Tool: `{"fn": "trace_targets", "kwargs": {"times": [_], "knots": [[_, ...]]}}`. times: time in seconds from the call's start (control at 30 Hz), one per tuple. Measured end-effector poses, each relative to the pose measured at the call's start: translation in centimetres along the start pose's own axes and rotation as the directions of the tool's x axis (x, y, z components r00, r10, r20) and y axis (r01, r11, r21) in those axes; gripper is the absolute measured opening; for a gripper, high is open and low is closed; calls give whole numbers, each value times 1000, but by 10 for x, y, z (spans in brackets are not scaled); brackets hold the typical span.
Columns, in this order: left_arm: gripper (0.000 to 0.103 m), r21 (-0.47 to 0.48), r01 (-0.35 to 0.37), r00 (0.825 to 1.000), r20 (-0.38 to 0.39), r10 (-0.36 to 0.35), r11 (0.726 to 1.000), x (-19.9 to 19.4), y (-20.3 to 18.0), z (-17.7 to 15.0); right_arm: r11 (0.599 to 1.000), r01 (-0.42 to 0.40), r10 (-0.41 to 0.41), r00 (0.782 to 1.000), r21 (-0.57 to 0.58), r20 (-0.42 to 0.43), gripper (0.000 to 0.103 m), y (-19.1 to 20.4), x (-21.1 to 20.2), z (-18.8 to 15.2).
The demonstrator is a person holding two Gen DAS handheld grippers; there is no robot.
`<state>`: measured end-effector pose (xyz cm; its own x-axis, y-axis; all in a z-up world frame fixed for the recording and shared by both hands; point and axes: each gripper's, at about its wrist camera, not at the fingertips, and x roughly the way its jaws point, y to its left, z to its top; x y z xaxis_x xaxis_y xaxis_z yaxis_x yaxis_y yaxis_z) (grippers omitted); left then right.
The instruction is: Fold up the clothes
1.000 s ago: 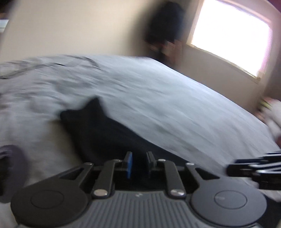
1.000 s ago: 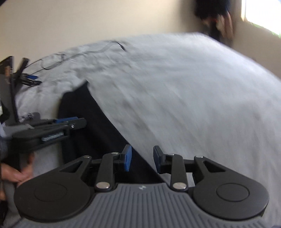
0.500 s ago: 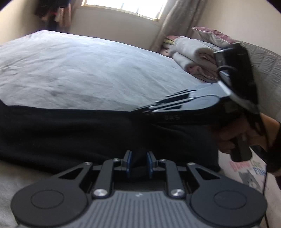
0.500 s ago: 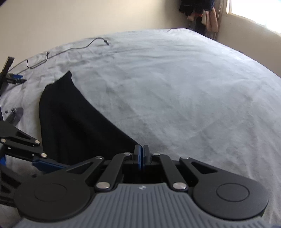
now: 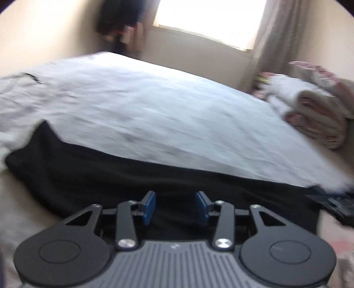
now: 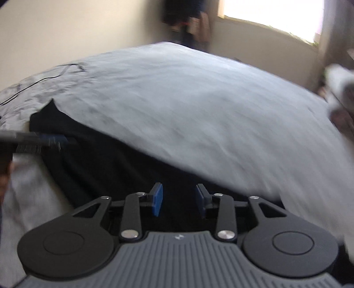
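Note:
A black garment (image 5: 124, 179) lies flat along the near edge of a bed with a grey sheet (image 5: 154, 115). My left gripper (image 5: 176, 207) hangs open just over its near edge, blue pads apart, nothing between them. In the right wrist view the same garment (image 6: 106, 164) stretches from far left to under my right gripper (image 6: 178, 200), which is open too and empty. The other gripper's tip (image 6: 44, 141) shows at the left over the cloth. Both views are blurred by motion.
A stack of folded towels and blankets (image 5: 309, 106) sits at the right end of the bed. A thin black cable (image 6: 44, 75) lies on the sheet at the far left. Dark clothes (image 5: 119, 24) hang by a bright window (image 5: 210, 20).
Half a second ago both grippers were shut on the black garment's edge. Both have since opened and let it go, and both cameras have swung, blurring the views.

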<state>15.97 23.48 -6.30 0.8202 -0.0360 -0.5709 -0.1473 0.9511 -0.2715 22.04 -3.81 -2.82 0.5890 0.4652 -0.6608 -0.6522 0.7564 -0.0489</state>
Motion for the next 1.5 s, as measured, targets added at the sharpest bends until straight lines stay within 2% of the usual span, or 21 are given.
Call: {"fn": "trace_targets", "kwargs": {"times": [0.13,0.23,0.27,0.33,0.43,0.5,0.53,0.57,0.6,0.67,0.8,0.93,1.07,1.2,1.4,1.43,1.5], "knots": [[44,13,-104,994,14,104,994,0,-5,3,986,81,-75,996,149,-47,38,-29,-51,-45],[54,23,-178,984,24,177,984,0,-9,5,956,146,-123,987,256,-103,38,-47,-104,-75],[58,36,-179,984,25,178,983,-1,-13,7,945,176,-145,981,275,-127,38,-49,-125,-83],[59,27,-170,985,31,169,985,-7,-20,11,925,233,-190,968,298,-166,41,-50,-167,-98],[59,-68,-106,992,60,111,992,-25,-31,24,897,307,-258,948,318,-186,46,-41,-234,-113],[63,-56,-51,994,89,56,997,-42,-47,29,885,336,-291,939,322,-181,47,-32,-272,-119],[65,-23,-44,994,103,47,999,-49,-59,29,881,347,-306,936,322,-172,49,-28,-289,-123],[69,16,-52,993,108,50,999,-59,-71,29,877,355,-320,934,324,-156,55,-23,-305,-127],[71,49,-54,993,111,48,997,-68,-82,29,873,362,-334,932,327,-140,61,-18,-321,-132],[74,70,-9,997,80,3,998,-85,-94,23,861,374,-356,927,344,-115,62,-12,-347,-144],[83,108,83,996,17,-85,991,-120,-118,12,830,362,-352,930,424,-105,62,-4,-369,-167],[87,118,166,985,-65,-159,979,-153,-136,-12,844,313,-316,946,436,-68,70,9,-387,-184],[91,203,167,983,-109,-147,965,-180,-150,-48,862,303,-314,949,407,-42,72,23,-403,-201],[97,285,171,980,-152,-131,943,-206,-164,-84,860,293,-315,949,418,-17,73,32,-413,-223],[100,357,181,979,-154,-134,917,-225,-175,-98,849,251,-296,955,464,25,73,36,-422,-245],[100,365,183,979,-151,-136,913,-228,-177,-99,847,253,-301,953,467,30,72,35,-421,-243],[102,383,188,979,-145,-142,904,-233,-180,-102,843,256,-311,949,473,40,58,33,-416,-239]]}}
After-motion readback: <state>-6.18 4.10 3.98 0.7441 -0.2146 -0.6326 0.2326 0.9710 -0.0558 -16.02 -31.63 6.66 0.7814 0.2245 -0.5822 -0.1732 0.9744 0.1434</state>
